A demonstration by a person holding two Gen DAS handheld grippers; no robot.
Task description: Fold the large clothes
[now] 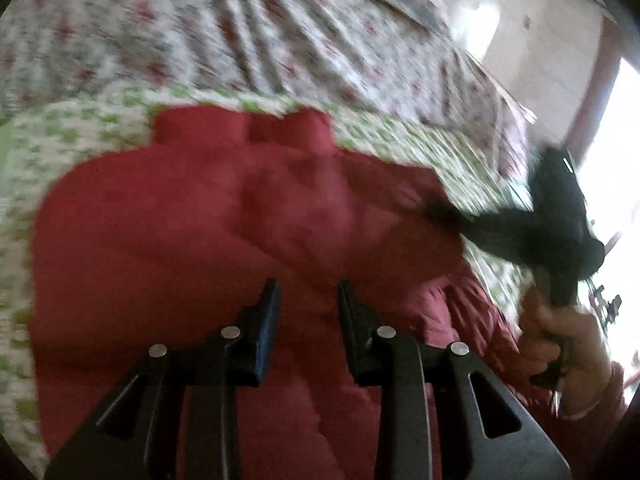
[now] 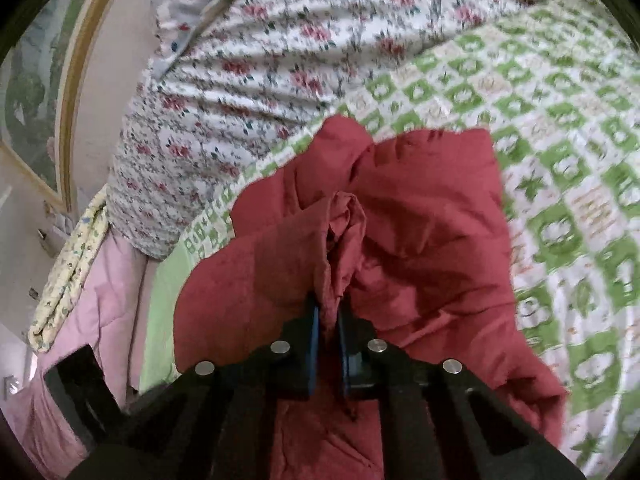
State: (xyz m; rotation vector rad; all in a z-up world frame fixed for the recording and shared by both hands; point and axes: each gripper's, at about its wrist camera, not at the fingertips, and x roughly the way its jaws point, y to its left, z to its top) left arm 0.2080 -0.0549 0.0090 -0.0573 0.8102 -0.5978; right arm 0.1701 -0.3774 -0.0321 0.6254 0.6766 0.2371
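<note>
A large red padded jacket [image 1: 192,224] lies on a green-and-white patterned bedspread [image 1: 80,128]. My left gripper [image 1: 307,292] is open and empty, just above the jacket's near part. My right gripper [image 2: 327,312] is shut on a bunched fold of the red jacket [image 2: 420,216] and lifts it off the bedspread [image 2: 560,168]. In the left wrist view the right gripper [image 1: 440,212] shows at the jacket's right edge, held by a hand [image 1: 560,336]. That view is blurred.
A floral quilt [image 1: 248,28] is heaped at the back of the bed, also in the right wrist view [image 2: 248,80]. A pink blanket [image 2: 100,280] and a small yellow folded cloth [image 2: 68,276] lie at the bed's left edge. A bright window [image 1: 616,184] is at right.
</note>
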